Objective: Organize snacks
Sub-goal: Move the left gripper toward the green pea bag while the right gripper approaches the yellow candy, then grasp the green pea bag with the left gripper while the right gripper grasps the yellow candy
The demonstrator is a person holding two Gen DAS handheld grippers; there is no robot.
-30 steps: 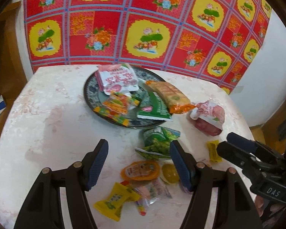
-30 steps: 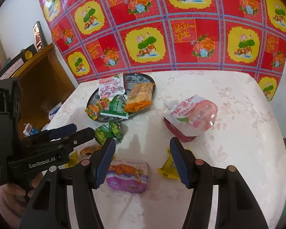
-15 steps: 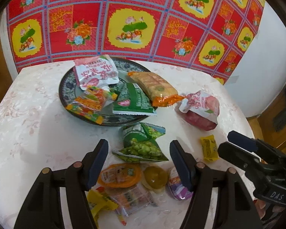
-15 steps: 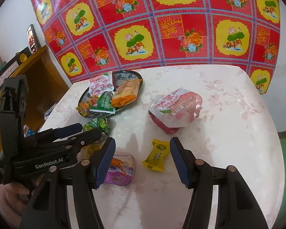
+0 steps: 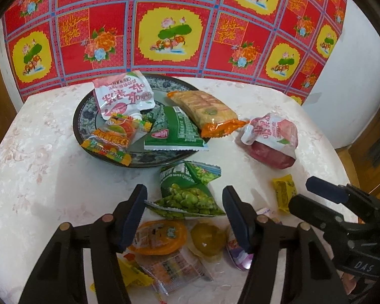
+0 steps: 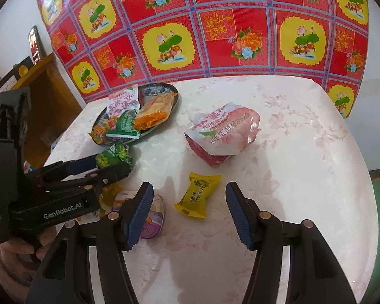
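So there's a white floral table (image 5: 38,167) with a red-and-yellow flowered cloth (image 5: 169,30) hanging behind it. Landmark is the dark patterned plate (image 5: 88,116) near the back left, already loaded with a pink-white pouch (image 5: 122,96), an orange cracker pack (image 5: 205,109), a green packet (image 5: 176,133) and a gummy pack (image 5: 111,136). Right of the plate sits a big pink pouch (image 6: 223,129). Just in front of the plate lies the green pea bag (image 5: 187,195), between the left gripper (image 5: 185,212) fingers; its jaws are closing but not touching it yet. Further front and right of the plate, the yellow candy (image 6: 197,195) lies between the right gripper (image 6: 190,212) jaws, spread, gripping nothing.
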